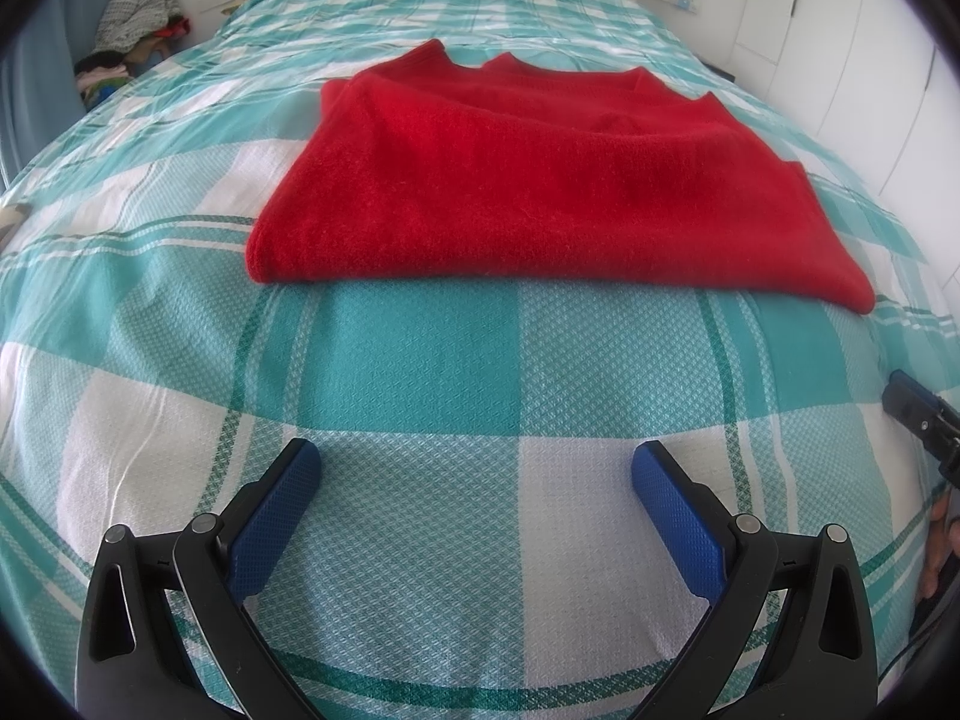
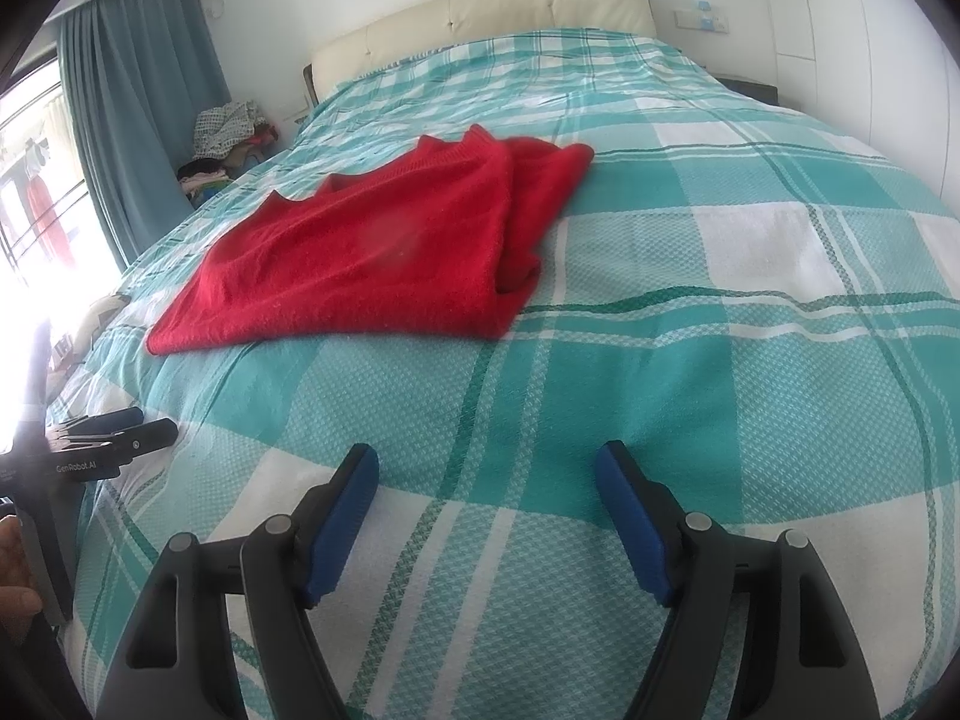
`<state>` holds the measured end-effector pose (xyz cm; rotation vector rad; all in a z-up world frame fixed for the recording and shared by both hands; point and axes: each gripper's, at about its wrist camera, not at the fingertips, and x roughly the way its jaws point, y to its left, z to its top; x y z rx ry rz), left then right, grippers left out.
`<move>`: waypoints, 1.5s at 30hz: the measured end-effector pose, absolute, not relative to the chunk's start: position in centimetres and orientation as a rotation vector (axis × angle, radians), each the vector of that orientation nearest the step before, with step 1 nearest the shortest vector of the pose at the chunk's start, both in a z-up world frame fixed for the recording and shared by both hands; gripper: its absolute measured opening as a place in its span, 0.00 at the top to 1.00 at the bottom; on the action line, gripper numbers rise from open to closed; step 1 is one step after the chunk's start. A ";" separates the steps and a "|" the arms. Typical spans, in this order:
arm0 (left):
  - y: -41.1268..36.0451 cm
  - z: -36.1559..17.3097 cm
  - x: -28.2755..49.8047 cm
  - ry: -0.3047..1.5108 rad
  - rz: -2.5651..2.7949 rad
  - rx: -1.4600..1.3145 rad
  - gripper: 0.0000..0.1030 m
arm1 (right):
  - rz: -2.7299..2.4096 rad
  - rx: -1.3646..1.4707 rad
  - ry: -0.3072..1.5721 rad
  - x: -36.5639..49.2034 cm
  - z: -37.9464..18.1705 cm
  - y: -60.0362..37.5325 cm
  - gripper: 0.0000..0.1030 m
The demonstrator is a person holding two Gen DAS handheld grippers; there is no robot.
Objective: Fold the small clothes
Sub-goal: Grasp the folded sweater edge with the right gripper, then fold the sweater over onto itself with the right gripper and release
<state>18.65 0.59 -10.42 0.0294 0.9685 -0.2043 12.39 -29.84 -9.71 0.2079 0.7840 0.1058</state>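
A red knitted garment [image 1: 540, 180] lies folded flat on the teal and white checked bedspread [image 1: 420, 360], its folded edge toward me. In the right wrist view the red garment [image 2: 384, 258] sits up and to the left, layers showing at its right side. My left gripper [image 1: 477, 462] hovers over the bedspread below the garment, open, nothing between its blue pads. My right gripper [image 2: 487, 465] is likewise open and empty over the bedspread [image 2: 660, 360], well clear of the garment. Each gripper shows at the edge of the other's view: right one [image 1: 924, 414], left one [image 2: 114, 438].
A pile of clothes [image 2: 231, 138] sits beside the bed at the back left, next to a blue curtain [image 2: 138, 108]. A cream headboard [image 2: 480, 6] closes the far end. White wardrobe doors [image 2: 870, 30] stand at the right. A hand [image 2: 15, 564] shows at the left edge.
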 end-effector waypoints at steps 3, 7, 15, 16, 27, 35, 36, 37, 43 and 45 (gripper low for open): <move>0.6 -10.4 18.6 0.965 -0.205 0.028 0.00 | 0.106 0.208 0.784 12.4 -9.7 -29.8 0.27; 0.5 -10.4 18.6 0.969 -0.203 0.029 0.00 | 0.101 0.204 0.780 12.1 -9.5 -30.0 0.27; 3.5 -3.6 17.7 0.800 -0.252 0.043 0.01 | 0.156 0.366 0.747 17.6 -3.7 -33.4 0.26; 3.8 -2.6 17.8 0.741 -0.235 0.079 0.01 | 0.164 0.402 0.781 19.8 -3.7 -34.1 0.22; 9.0 -3.5 20.9 0.701 -0.133 0.094 0.01 | 0.175 0.658 1.032 32.2 -9.9 -35.1 0.89; 14.1 -1.8 21.7 0.690 -0.005 -0.022 0.01 | 0.198 0.576 0.977 35.2 0.3 -25.9 0.90; 14.7 -1.7 21.8 0.690 0.007 -0.041 0.01 | 0.226 0.579 0.979 36.1 0.9 -23.9 0.90; 15.3 -1.7 21.7 0.689 0.018 -0.056 0.01 | 0.258 0.585 0.981 37.1 1.3 -21.9 0.90; 17.8 -2.0 21.7 0.697 0.064 -0.131 0.01 | 0.329 0.498 1.034 41.6 -1.0 -10.1 0.90; 18.1 -2.2 21.7 0.707 0.067 -0.138 0.01 | 0.400 0.502 1.078 42.3 -3.3 -7.1 0.82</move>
